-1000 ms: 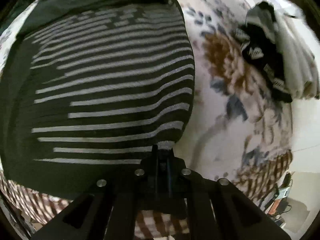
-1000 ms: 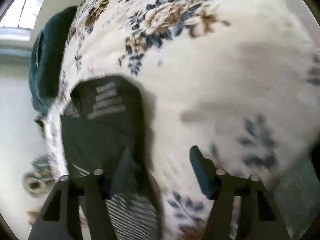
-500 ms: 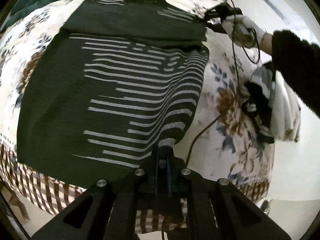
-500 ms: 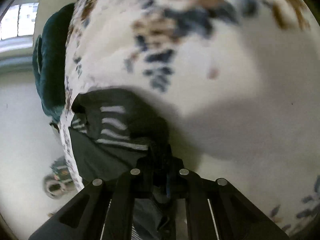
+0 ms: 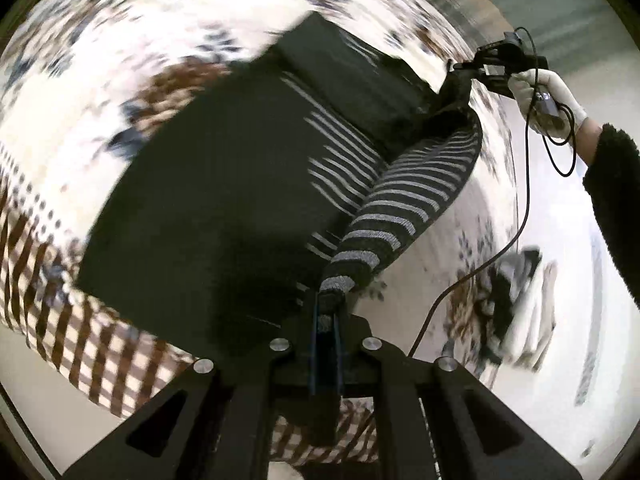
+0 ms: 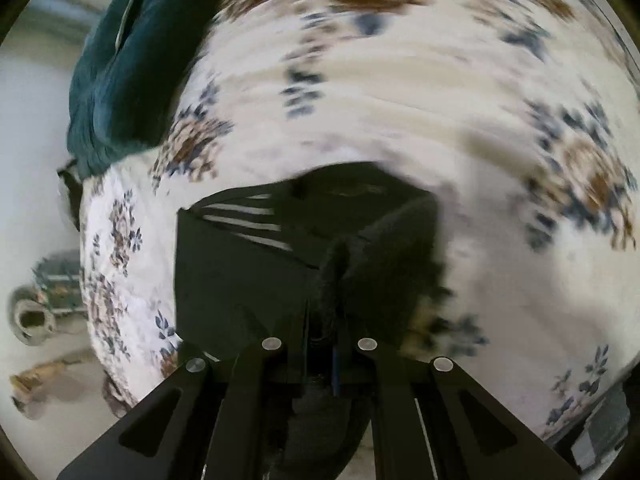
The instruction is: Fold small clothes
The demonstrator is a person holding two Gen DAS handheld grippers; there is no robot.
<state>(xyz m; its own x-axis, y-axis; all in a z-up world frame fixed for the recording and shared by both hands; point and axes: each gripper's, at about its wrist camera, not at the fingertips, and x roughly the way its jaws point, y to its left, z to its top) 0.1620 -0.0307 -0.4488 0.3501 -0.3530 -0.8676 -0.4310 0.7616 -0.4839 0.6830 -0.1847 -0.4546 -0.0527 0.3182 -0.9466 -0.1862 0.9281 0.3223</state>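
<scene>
Now your left gripper pinches the striped edge of the sweater, and your right gripper pinches its dark edge above the bed.

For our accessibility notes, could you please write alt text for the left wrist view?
The left gripper, jaws shut, pinches a striped edge of a dark garment and lifts it off a floral bedspread. Across the garment, a gloved hand holds the right gripper at the far corner. More clothes lie blurred at right.
</scene>
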